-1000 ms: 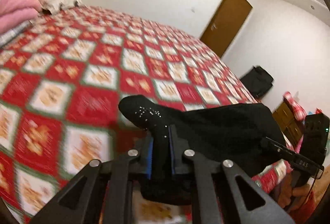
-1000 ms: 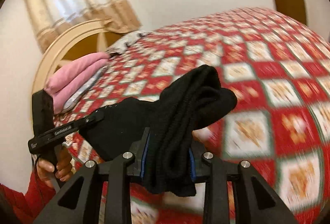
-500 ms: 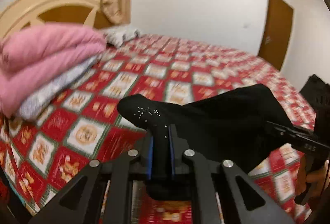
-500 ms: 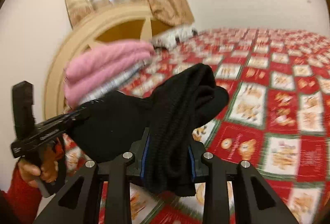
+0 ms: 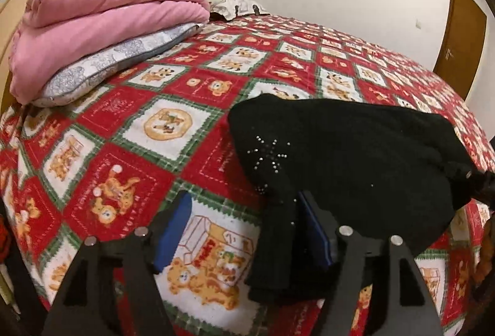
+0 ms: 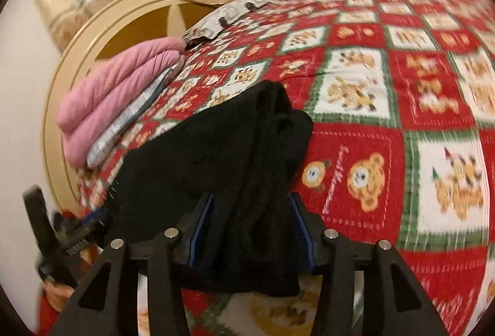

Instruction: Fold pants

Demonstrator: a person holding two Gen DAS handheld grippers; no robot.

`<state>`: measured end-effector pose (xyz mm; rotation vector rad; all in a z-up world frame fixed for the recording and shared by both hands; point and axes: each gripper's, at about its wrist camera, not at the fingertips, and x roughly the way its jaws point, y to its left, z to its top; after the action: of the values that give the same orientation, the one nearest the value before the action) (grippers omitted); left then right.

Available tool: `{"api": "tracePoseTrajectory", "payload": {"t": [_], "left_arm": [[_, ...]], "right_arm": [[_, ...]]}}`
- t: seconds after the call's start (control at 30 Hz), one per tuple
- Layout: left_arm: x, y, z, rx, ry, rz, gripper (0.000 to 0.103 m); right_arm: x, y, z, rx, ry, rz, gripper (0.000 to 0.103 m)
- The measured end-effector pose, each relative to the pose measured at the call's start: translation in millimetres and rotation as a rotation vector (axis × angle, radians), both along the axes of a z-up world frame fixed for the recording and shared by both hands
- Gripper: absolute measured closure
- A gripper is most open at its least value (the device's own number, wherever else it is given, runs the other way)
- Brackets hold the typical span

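Black pants [image 5: 355, 150], folded into a bundle with a small sparkly star, lie on the red checked bedspread [image 5: 130, 125]. My left gripper [image 5: 244, 230] stands over their near left corner with its jaws opening. The cloth hangs against the right pad and the left pad is well apart from it. In the right wrist view the other end of the pants [image 6: 222, 156] runs between the jaws of my right gripper [image 6: 251, 230]. Those jaws are opening too, and the cloth sits loose between the blue pads. The left gripper [image 6: 71, 237] shows blurred at the lower left, held by a hand.
A folded pink blanket [image 5: 92, 20] on a grey patterned pillow [image 5: 108, 66] lies by the cream headboard [image 6: 80, 63] at the left. Another pillow [image 5: 235, 6] sits behind it. A brown door [image 5: 461, 35] is at the far right. The bedspread stretches away to the right.
Both grippers swung toward the headboard and sank, bringing the pants down onto the bed. The left jaws went from shut on the cloth to wide apart; the right jaws widened.
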<state>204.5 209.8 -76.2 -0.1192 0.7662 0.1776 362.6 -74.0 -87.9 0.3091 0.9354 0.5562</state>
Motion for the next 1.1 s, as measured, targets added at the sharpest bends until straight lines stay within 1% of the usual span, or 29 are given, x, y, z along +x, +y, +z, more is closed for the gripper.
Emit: {"api": "tracePoseTrajectory", "payload": {"t": [0.03,0.07,0.1,0.13,0.17,0.2,0.27,0.3,0.33,0.37,0.4,0.43,0.47,0.53,0.57,0.63,0.73,0.87,0.93,1.0,1.03,1.07,1.1], "left_arm": [[-2,-3,5,0.016,0.000,0.004,0.030],[-5,-5,9,0.034,-0.006,0.010,0.030],[-8,-7,13,0.055,-0.012,0.017,0.030],[-11,-10,16,0.080,-0.015,0.025,0.030],[-13,-13,19,0.106,-0.014,0.033,0.030],[-15,-16,20,0.122,-0.014,0.036,0.030],[-19,-22,24,0.140,-0.027,0.034,0.030],[-23,-26,28,0.141,-0.044,0.029,0.030],[-26,-30,33,0.139,-0.064,0.020,0.030],[-27,-34,37,0.137,-0.080,0.010,0.030],[-27,-38,40,0.136,-0.089,0.001,0.030],[-26,-42,42,0.134,-0.095,-0.012,0.030],[-22,-47,44,0.129,-0.097,-0.035,0.030],[-13,-54,44,0.122,-0.089,-0.062,0.030],[-7,-57,41,0.118,-0.079,-0.075,0.030],[11,-62,32,0.123,-0.031,-0.083,0.031],[31,-62,15,0.095,0.055,-0.067,0.031],[35,-54,11,0.029,0.074,-0.039,0.029],[32,-54,10,0.026,0.073,-0.038,0.028],[27,-54,8,0.044,0.078,-0.016,0.017],[26,-53,8,0.047,0.089,0.001,0.013],[25,-50,8,0.040,0.103,0.014,0.007],[22,-46,8,0.012,0.125,0.023,0.004]], "right_arm": [[-2,-5,5,0.041,0.007,-0.035,0.053],[-10,-17,13,0.108,-0.013,-0.092,0.053],[-18,-25,22,0.143,-0.039,-0.139,0.052],[-23,-28,27,0.148,-0.058,-0.168,0.052],[-29,-29,33,0.133,-0.080,-0.189,0.052],[-35,-24,40,0.096,-0.116,-0.184,0.052],[-47,-5,51,-0.039,-0.198,-0.145,0.053],[-53,9,55,-0.139,-0.250,-0.125,0.066],[-58,20,57,-0.195,-0.282,-0.095,0.094],[-59,28,56,-0.221,-0.284,-0.059,0.098],[-57,35,53,-0.232,-0.263,-0.032,0.098],[-52,37,48,-0.239,-0.242,-0.030,0.098],[-46,39,42,-0.258,-0.220,-0.043,0.098],[-32,40,22,-0.290,-0.148,-0.044,0.098],[-27,37,12,-0.301,-0.112,-0.062,0.099],[-25,33,10,-0.269,-0.102,-0.085,0.099],[-20,36,10,-0.284,-0.072,-0.096,0.099],[-17,40,8,-0.312,-0.086,-0.093,0.099],[-19,41,8,-0.310,-0.091,-0.099,0.098],[-21,44,9,-0.325,-0.100,-0.096,0.098],[-21,45,9,-0.337,-0.106,-0.093,0.098],[-23,47,10,-0.352,-0.114,-0.090,0.098],[-25,49,11,-0.368,-0.120,-0.088,0.098]]}}
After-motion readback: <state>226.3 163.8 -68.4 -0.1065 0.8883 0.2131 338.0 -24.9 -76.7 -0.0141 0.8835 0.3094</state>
